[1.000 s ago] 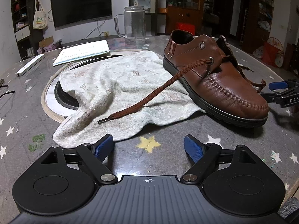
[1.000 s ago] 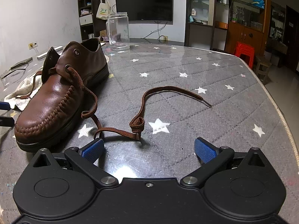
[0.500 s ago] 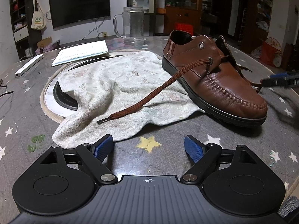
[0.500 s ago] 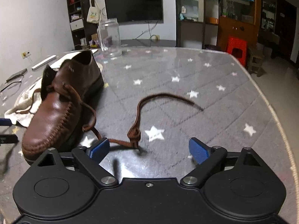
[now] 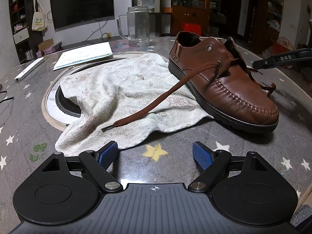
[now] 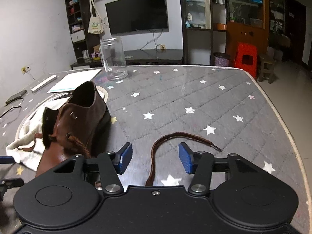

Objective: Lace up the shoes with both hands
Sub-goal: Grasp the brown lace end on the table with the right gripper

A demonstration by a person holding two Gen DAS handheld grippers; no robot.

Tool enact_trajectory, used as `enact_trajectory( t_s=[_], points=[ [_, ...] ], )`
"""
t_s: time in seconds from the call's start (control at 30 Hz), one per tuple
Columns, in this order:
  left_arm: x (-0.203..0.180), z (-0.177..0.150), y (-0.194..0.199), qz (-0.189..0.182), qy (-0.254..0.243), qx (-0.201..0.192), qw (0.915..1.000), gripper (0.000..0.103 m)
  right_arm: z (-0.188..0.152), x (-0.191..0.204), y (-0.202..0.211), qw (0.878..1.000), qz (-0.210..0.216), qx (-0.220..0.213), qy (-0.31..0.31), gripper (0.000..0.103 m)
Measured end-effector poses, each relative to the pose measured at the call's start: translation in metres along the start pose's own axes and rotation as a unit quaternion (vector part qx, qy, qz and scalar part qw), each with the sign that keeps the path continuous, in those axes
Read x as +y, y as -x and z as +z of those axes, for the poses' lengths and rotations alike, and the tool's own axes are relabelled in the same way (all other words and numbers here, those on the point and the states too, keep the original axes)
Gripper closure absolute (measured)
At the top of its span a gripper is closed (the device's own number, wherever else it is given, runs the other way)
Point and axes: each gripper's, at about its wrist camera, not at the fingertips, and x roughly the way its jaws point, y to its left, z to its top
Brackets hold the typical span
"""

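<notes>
While our left gripper (image 5: 155, 155) hovers with jaws wide before the brown leather shoe (image 5: 224, 81) on the counter, our right gripper (image 6: 155, 159), jaws also wide, straddles the loose brown lace (image 6: 156, 156); closing crookedly could miss it.

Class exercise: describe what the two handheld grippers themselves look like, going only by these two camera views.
Left gripper and right gripper match: a ribbed matte black body, two round black discs, silver pivot screws, black linkage arms and blue textured finger pads. No cables or sleeves show.
</notes>
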Motion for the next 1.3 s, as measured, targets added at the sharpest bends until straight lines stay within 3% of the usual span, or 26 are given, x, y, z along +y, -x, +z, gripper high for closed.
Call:
enact_trajectory(
  t_s=[0.2, 0.27, 0.4, 0.57, 0.73, 0.9, 0.97, 1.03, 1.3],
  points=[
    [0.000, 0.003, 0.000, -0.001, 0.000, -0.001, 1.0000, 0.018, 0.003, 0.006, -0.015, 1.000, -0.011, -0.011, -0.016, 0.053],
    [0.001, 0.003, 0.000, -0.002, 0.001, -0.001, 1.0000, 0.018, 0.003, 0.003, -0.018, 0.999, 0.003, -0.015, -0.040, 0.053],
    [0.001, 0.004, -0.001, -0.005, 0.000, 0.000, 1.0000, 0.018, 0.005, 0.004, -0.028, 1.000, -0.009, 0.001, -0.026, 0.053],
    [0.002, 0.005, -0.001, -0.008, 0.000, 0.001, 1.0000, 0.018, 0.009, 0.001, -0.043, 0.998, -0.020, 0.036, -0.057, 0.053],
    [0.001, 0.006, -0.003, -0.008, 0.002, 0.001, 1.0000, 0.018, 0.010, -0.003, -0.055, 0.995, -0.023, 0.047, -0.083, 0.071],
    [0.001, 0.006, -0.004, -0.007, 0.000, 0.002, 1.0000, 0.018, 0.012, 0.001, -0.062, 0.995, -0.034, 0.051, -0.083, 0.080],
    [0.001, 0.006, -0.004, -0.007, 0.000, 0.002, 1.0000, 0.018, 0.013, 0.002, -0.066, 0.995, -0.047, 0.054, -0.069, 0.095],
    [0.001, 0.007, -0.004, -0.007, 0.000, 0.002, 1.0000, 0.018, 0.013, 0.001, -0.067, 0.996, -0.049, 0.056, -0.058, 0.100],
    [0.001, 0.007, -0.005, -0.006, -0.001, 0.004, 1.0000, 0.018, 0.002, 0.001, -0.043, 0.997, -0.028, 0.069, -0.015, 0.101]
  ],
)
